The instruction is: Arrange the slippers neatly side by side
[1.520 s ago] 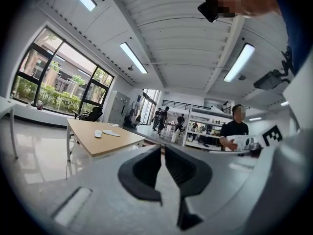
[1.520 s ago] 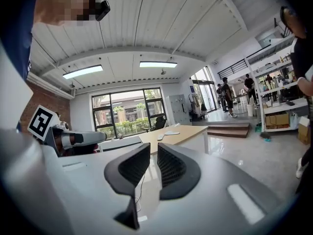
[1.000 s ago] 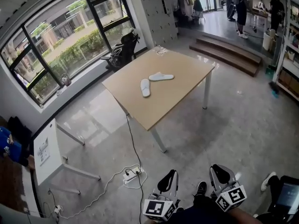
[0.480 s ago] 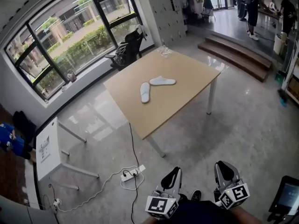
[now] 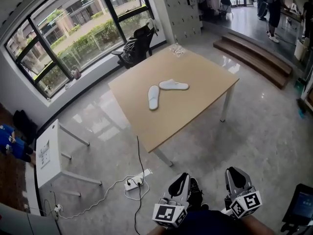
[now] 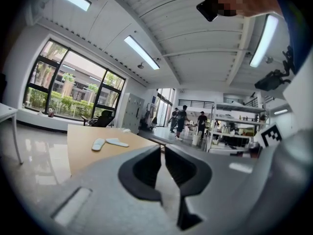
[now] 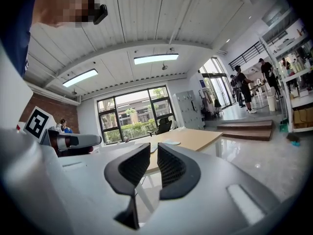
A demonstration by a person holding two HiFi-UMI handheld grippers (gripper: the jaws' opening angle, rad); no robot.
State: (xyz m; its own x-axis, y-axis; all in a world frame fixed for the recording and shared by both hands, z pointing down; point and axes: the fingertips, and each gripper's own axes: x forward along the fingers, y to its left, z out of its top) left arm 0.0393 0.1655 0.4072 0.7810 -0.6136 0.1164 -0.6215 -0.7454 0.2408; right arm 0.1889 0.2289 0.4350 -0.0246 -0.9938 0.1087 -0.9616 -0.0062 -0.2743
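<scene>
Two pale slippers lie on the wooden table [image 5: 195, 106] far ahead. One slipper [image 5: 153, 97] points lengthwise, the other slipper [image 5: 173, 85] lies across at an angle, toes close together. Both grippers hang low near the person's body, well short of the table. The left gripper [image 5: 183, 176] has its jaws nearly together with nothing between them. The right gripper [image 5: 234, 172] stands the same way. In the left gripper view the slippers [image 6: 106, 143] show small beyond the left gripper [image 6: 162, 149]. In the right gripper view a slipper [image 7: 169, 142] shows past the right gripper [image 7: 153, 146].
A power strip and cable [image 5: 132, 183] lie on the glossy floor between me and the table. A small white table [image 5: 46, 155] stands at the left. A black office chair [image 5: 137, 44] sits behind the table by the windows. Steps [image 5: 254, 58] and people [image 5: 274, 4] are at the back right.
The head view has drifted forward a little, so the table sits slightly lower and nearer. Both grippers stay low and unchanged, and the slippers have not moved.
</scene>
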